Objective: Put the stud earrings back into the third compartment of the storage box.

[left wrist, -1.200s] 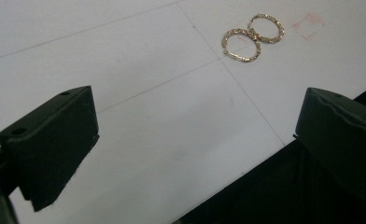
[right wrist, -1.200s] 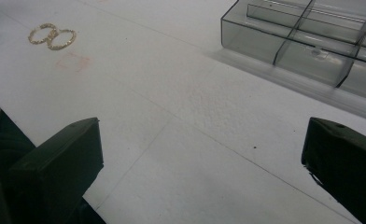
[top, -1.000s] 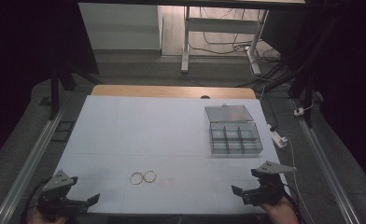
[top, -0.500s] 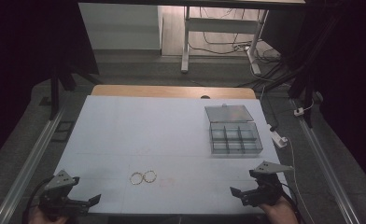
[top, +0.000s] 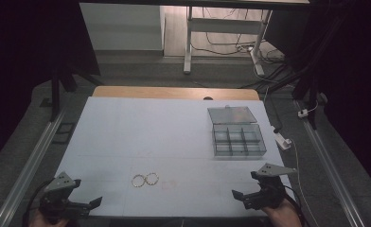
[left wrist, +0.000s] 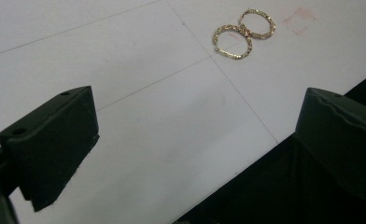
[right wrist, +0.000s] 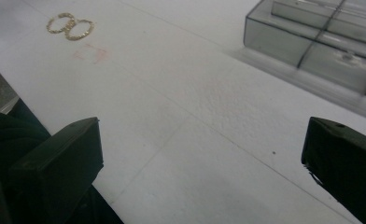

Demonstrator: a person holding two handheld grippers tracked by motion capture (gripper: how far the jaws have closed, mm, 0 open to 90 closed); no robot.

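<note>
The left gripper (top: 91, 204) is hovering at the near left corner of the table (top: 174, 123) with its jaws spread wide and nothing between them; the right gripper (top: 240, 196) is doing the same at the near right corner, equally wide and empty, each sitting on its own side, likely so either can reach in. The two gold hoop earrings (top: 145, 179) are lying flat near the front edge between the grippers, touching one another, just beside a faint red square mark (right wrist: 90, 53) (perhaps a placement guide). Farther off, the clear compartment box (top: 238, 141) is standing open on the right, lid (top: 232, 115) laid back, seemingly ready to take the earrings; the right gripper is nearer to it.
</note>
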